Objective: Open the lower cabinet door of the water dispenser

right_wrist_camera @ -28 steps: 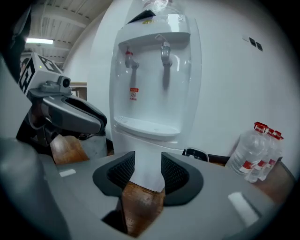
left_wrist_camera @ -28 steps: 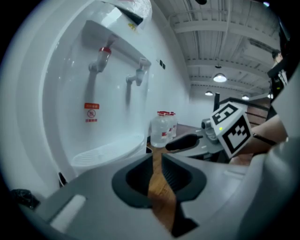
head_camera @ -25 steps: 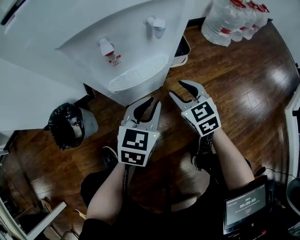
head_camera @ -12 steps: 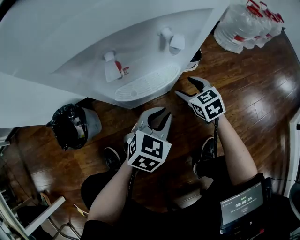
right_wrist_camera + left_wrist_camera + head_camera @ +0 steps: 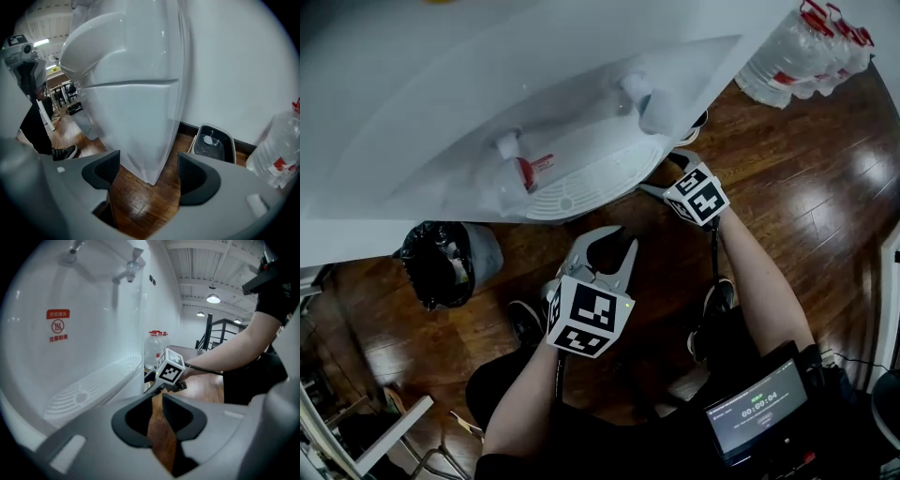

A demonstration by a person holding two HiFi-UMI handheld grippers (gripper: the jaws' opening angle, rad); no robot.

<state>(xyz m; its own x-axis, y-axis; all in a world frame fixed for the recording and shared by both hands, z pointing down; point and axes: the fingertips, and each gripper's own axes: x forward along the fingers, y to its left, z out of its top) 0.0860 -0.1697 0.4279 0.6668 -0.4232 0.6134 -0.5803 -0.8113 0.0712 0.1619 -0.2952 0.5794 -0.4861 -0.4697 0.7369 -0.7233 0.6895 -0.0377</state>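
Observation:
The white water dispenser (image 5: 581, 141) fills the top of the head view, its taps and drip grille overhanging. Its lower cabinet (image 5: 140, 126) is a plain white front below a level seam. Its bottom corner stands just ahead of my right gripper (image 5: 149, 171), in line with the gap between the jaws. They are opening, wide apart, with nothing touching the pads. In the head view the right gripper (image 5: 668, 176) reaches under the overhang. My left gripper (image 5: 609, 246) hangs lower, in front of the dispenser. The left gripper (image 5: 157, 408) shows a narrow gap with only floor in it.
A black-bagged bin (image 5: 441, 262) stands left of the dispenser. A pack of water bottles (image 5: 797, 47) sits at the far right, and a grey tray (image 5: 213, 140) lies by the wall beside the cabinet. The person's shoes (image 5: 525, 319) are on the wood floor.
The right gripper has moved forward and down, under the dispenser's overhang, and its jaws have spread wider. The left gripper has sunk a little. The head camera now leans further over the dispenser.

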